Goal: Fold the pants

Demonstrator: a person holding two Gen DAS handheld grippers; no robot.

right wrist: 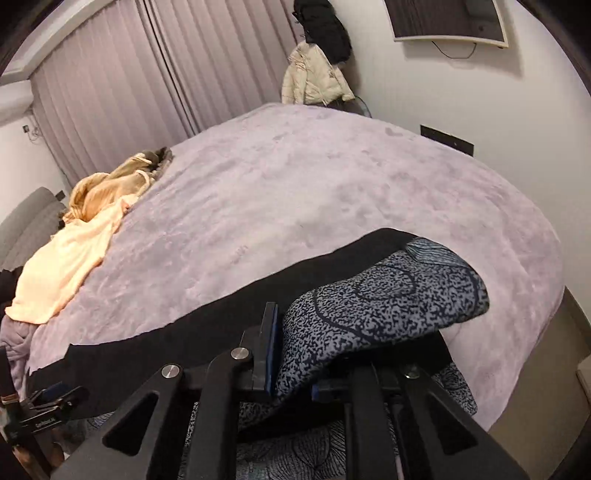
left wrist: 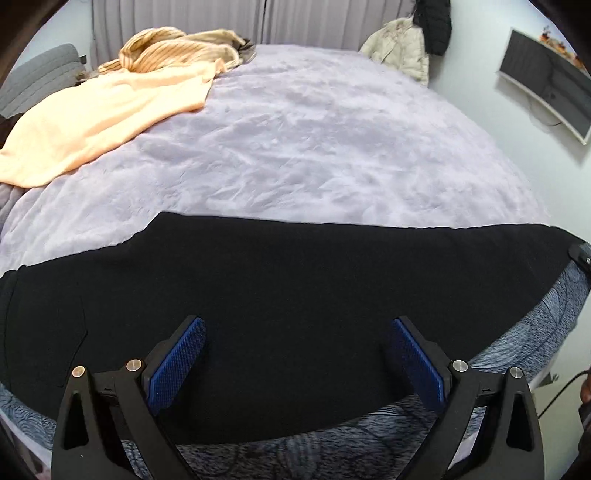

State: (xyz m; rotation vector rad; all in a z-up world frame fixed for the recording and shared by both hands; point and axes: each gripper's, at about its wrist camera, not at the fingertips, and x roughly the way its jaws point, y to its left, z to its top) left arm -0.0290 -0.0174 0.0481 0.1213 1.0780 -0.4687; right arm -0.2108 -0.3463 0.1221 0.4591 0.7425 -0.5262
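Both wrist views look steeply down, close over the bed [left wrist: 314,140] – sharing its near edge.

Matt black cloth pants [left wrist: 295,280] on plush lilac blanket [left wrist: 314,147]

This is a bedroom in a home: a wide bed [left wrist: 314,140] under a lilac plush cover fills the middle of both views. Grey curtains [right wrist: 122,85] hang along the top, and jackets [right wrist: 317,70] hang by the white wall at the upper right. A wall screen [right wrist: 447,18] sits in the upper right corner, and loose clothes [left wrist: 110,107] lie at the bed's upper left.
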